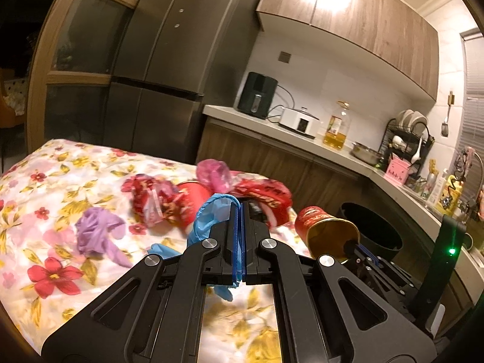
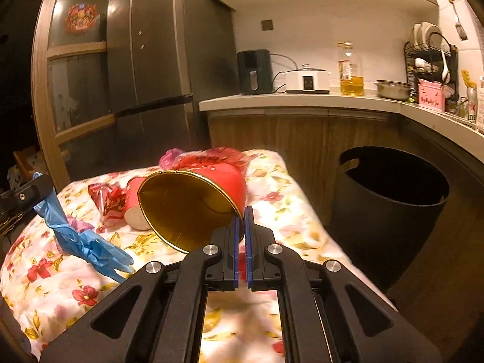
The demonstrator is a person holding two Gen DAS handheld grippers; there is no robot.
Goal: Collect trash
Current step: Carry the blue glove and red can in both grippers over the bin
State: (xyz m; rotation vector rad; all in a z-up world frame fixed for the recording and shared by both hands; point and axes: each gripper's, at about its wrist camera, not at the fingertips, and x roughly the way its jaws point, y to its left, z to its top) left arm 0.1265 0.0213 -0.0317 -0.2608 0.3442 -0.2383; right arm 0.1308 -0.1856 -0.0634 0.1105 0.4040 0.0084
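My left gripper (image 1: 241,208) is shut on a blue rubber glove (image 1: 205,220) and holds it above the flowered table; the glove also hangs at the left in the right wrist view (image 2: 87,245). My right gripper (image 2: 241,214) is shut on the rim of a red paper cup with a gold inside (image 2: 193,205), lifted off the table; it also shows in the left wrist view (image 1: 328,230). More trash lies on the table: a purple glove (image 1: 96,233), red wrappers (image 1: 151,199), another red cup (image 1: 193,193) and a pink bag (image 1: 214,172).
A black trash bin (image 2: 390,211) stands on the floor right of the table (image 2: 290,199), below the kitchen counter (image 2: 302,99). A dark fridge (image 2: 157,60) stands behind the table. The counter holds an air fryer, a cooker, an oil bottle and a dish rack.
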